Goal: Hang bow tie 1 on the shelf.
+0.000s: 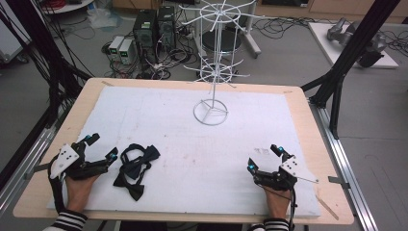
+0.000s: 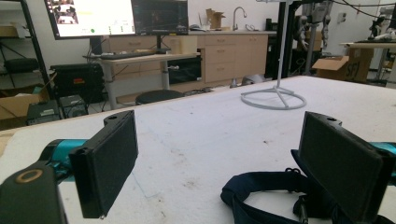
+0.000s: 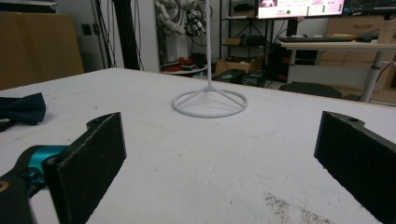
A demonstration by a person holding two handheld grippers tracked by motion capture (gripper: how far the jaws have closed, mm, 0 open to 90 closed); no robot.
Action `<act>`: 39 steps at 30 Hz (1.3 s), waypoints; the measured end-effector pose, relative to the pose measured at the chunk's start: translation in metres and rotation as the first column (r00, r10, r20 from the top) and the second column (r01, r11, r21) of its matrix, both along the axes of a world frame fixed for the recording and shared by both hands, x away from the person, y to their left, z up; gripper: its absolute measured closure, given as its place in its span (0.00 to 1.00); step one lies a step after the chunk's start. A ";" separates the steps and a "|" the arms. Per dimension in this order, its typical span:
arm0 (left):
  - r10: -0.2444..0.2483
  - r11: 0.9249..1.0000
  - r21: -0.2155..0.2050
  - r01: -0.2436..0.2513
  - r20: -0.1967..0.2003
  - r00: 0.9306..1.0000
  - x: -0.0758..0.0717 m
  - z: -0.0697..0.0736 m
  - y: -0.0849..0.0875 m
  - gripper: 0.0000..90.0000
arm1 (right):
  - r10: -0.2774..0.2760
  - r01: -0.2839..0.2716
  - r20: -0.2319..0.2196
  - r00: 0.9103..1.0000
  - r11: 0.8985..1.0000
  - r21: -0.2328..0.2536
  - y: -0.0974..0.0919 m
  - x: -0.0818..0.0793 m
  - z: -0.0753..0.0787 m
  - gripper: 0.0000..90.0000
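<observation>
Two grippers parked on white mat, jaws of both spread wide, nothing held. Left gripper (image 1: 102,148) set just beside dark bow ties (image 1: 135,169), near front-left of table (image 1: 308,144); right gripper (image 1: 263,158) well apart at front-right. Wire display stand (image 1: 211,111) planted mid-table, far side. Likely step: one tie to be picked by left. Strap best pinched at knot, lifted clear of second tie. Left gripper view: strap loop (image 2: 261,184) seen close at right jaw; high view: both ties tangled, touching.
</observation>
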State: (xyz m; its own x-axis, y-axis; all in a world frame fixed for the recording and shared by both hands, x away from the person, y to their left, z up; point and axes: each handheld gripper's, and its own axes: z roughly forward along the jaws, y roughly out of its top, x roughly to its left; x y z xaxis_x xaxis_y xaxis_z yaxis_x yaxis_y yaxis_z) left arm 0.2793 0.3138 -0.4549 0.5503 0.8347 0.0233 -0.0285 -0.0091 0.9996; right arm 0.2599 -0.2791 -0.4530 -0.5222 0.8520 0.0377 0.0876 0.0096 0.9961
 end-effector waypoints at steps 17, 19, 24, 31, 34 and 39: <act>-0.008 1.000 0.020 0.009 -0.018 1.000 0.004 0.017 0.000 0.14 | 0.002 -0.002 -0.005 1.000 1.000 0.001 0.001 0.000 0.000 0.02; -0.015 1.000 0.026 0.016 -0.027 1.000 0.005 0.023 -0.001 0.14 | 0.002 -0.002 -0.005 1.000 1.000 0.002 0.001 0.000 0.000 0.02; -0.053 0.996 0.062 0.057 -0.067 0.996 0.008 0.042 -0.005 0.14 | 0.002 -0.002 -0.003 1.000 1.000 0.000 0.000 0.000 0.000 0.02; -0.133 0.977 0.143 0.157 -0.161 0.978 0.014 0.062 -0.011 0.14 | 0.002 -0.002 -0.005 1.000 1.000 0.003 0.000 0.000 0.000 0.02; -0.170 0.966 0.160 0.205 -0.210 0.963 0.018 0.068 -0.014 0.14 | 0.002 -0.002 -0.007 1.000 1.000 0.003 0.001 -0.001 0.000 0.02; -0.206 0.943 0.197 0.270 -0.292 0.934 0.023 0.076 -0.021 0.14 | 0.003 -0.003 -0.007 1.000 1.000 0.003 0.001 -0.001 0.000 0.02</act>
State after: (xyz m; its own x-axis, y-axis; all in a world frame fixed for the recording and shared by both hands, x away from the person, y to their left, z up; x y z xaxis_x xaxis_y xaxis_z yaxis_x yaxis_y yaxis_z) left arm 0.3027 0.2931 -0.3784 0.7444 0.6673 0.0254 0.2059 -0.2655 0.9419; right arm 0.2592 -0.2785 -0.4530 -0.5245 0.8503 0.0439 0.0946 0.0070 0.9955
